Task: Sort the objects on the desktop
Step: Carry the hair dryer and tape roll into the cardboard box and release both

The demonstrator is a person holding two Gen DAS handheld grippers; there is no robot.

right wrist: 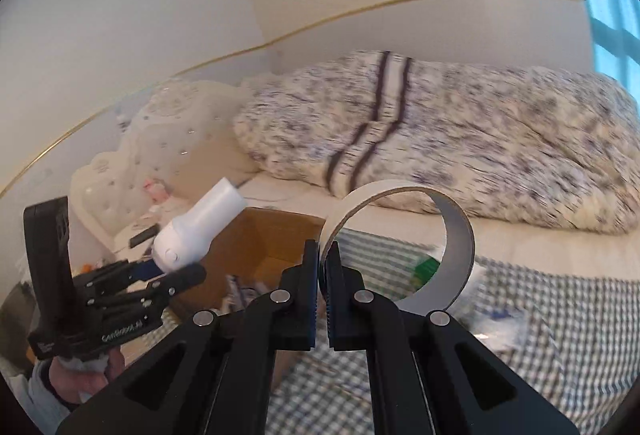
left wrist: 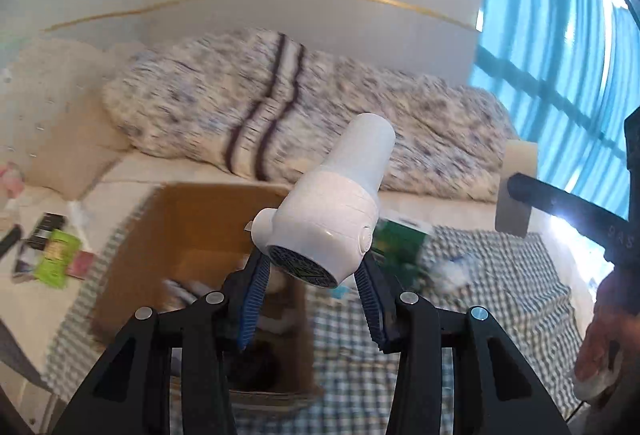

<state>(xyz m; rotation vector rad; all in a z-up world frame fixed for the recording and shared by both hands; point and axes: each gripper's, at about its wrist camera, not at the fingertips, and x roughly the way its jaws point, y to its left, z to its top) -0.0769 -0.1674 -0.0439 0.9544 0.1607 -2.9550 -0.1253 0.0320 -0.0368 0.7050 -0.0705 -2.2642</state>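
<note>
My left gripper (left wrist: 312, 267) is shut on a white hair dryer (left wrist: 332, 211), held above the open cardboard box (left wrist: 192, 231), nozzle pointing up and away. The same white hair dryer (right wrist: 196, 231) shows in the right wrist view at the left, in the left gripper (right wrist: 160, 273). My right gripper (right wrist: 324, 259) is shut on the wall of a tape roll (right wrist: 456, 235), a wide ring with a grey inside, held in the air over the checked cloth (right wrist: 560, 315). The tape roll (left wrist: 516, 187) appears at the right edge of the left wrist view, pinched by the right gripper (left wrist: 520, 191).
The cardboard box (right wrist: 264, 243) holds several blurred items. A green packet (left wrist: 400, 243) and crumpled white wrappers (left wrist: 452, 271) lie on the checked cloth (left wrist: 500, 295). Behind is a bed with a rolled quilt (left wrist: 280, 107). A side table (left wrist: 48, 255) with small packets stands left.
</note>
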